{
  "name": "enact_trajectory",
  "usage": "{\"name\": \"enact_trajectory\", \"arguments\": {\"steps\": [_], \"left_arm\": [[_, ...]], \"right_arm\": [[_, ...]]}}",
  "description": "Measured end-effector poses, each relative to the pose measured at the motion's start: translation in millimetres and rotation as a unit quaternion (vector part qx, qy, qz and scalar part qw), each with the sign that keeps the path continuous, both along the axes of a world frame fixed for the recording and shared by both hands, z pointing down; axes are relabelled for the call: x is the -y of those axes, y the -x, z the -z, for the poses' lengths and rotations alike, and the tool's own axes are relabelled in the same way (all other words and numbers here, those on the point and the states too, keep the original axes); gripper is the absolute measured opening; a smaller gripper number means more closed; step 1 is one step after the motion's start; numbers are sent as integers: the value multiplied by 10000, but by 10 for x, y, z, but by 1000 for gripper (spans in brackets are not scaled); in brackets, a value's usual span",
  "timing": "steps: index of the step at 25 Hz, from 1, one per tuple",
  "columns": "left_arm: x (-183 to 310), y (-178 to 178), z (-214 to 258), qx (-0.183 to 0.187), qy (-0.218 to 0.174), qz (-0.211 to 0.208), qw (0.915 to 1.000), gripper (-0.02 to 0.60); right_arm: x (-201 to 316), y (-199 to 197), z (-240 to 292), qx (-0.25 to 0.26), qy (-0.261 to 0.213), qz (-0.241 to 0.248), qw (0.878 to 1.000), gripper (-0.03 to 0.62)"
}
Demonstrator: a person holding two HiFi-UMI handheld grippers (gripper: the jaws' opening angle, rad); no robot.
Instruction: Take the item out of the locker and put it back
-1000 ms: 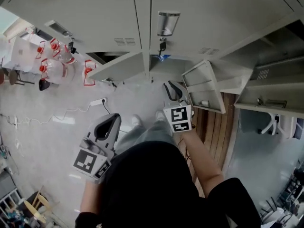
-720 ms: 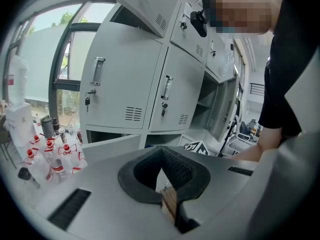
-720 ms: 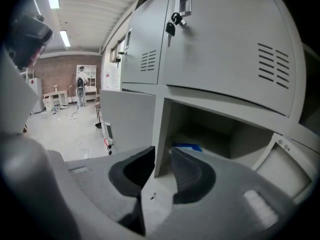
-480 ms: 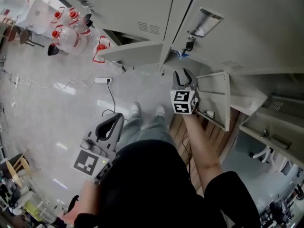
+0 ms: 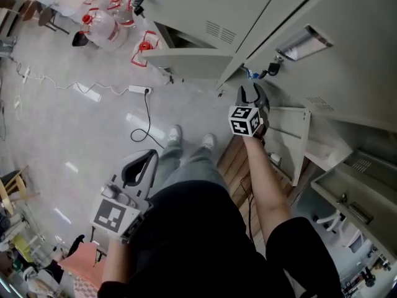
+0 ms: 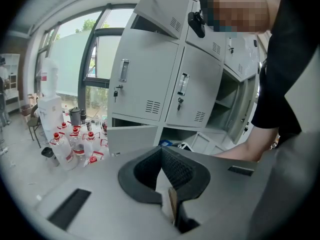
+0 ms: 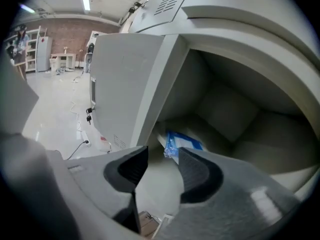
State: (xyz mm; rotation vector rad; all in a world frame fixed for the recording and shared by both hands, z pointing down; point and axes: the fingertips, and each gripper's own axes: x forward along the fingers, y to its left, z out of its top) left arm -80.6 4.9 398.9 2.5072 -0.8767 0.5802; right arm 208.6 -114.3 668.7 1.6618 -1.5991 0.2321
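Our left gripper (image 6: 166, 181) hung low at our side, its jaws pressed together with nothing between them, well apart from the work. The right gripper (image 7: 163, 152) was at the mouth of the open locker (image 7: 235, 109), its jaws opening and nothing yet between the pads. The blue packet (image 7: 184, 143) lay flat on the locker floor just ahead of the tips and slightly to their right.

We judged several risks. The packet looked thin and crinkly, so a push forward could shove it deeper toward the back wall instead of bringing it between the pads. A grip on the film edge alone could slip on the way out. The lower jaw could also catch on the locker's front lip. The door (image 7: 125, 79) stood just left of the gripper and could be knocked.

The left gripper view showed the whole bank of lockers, the water bottles (image 6: 70, 144) on the floor far to the left, and our arm (image 6: 245, 151) reaching in, but nothing clear of the packet. The head view gave only a blue sliver beside the right gripper's tips. Only the right gripper view looked into the compartment and showed how the packet lay.
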Motion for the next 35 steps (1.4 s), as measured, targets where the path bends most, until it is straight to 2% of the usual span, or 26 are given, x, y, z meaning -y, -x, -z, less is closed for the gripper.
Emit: {"name": "enact_trajectory", "arguments": {"steps": [3,6,12,17,23,27,35], "left_arm": [[21,32,-4,-64,-84,196,9998,9],[-5,47,-39,-50,3,377,9993,9],[-28,69,-94,-44,56,619,9981,9],[-40,32,-106,-71,98,655,9978,9],[-43,-20,-115,-120,96,633,9979,9],[-53,-38,-124,-131,134,651,9977,9],[-90,-51,-133,-194,144,627,9977,9]], "right_arm": [[82,-54,-125,-262,169,159,9994,211],[169,-105,-222,-537,285,305,9977,222],[350,-215,-372,-785,473,360,9951,230],[461,-302,-476,-939,676,400,9925,233],[492,-358,-556,-890,873,473,9911,224],[497,-368,-535,-883,870,547,9908,161],[405,-325,-497,-957,828,694,9895,106]]}}
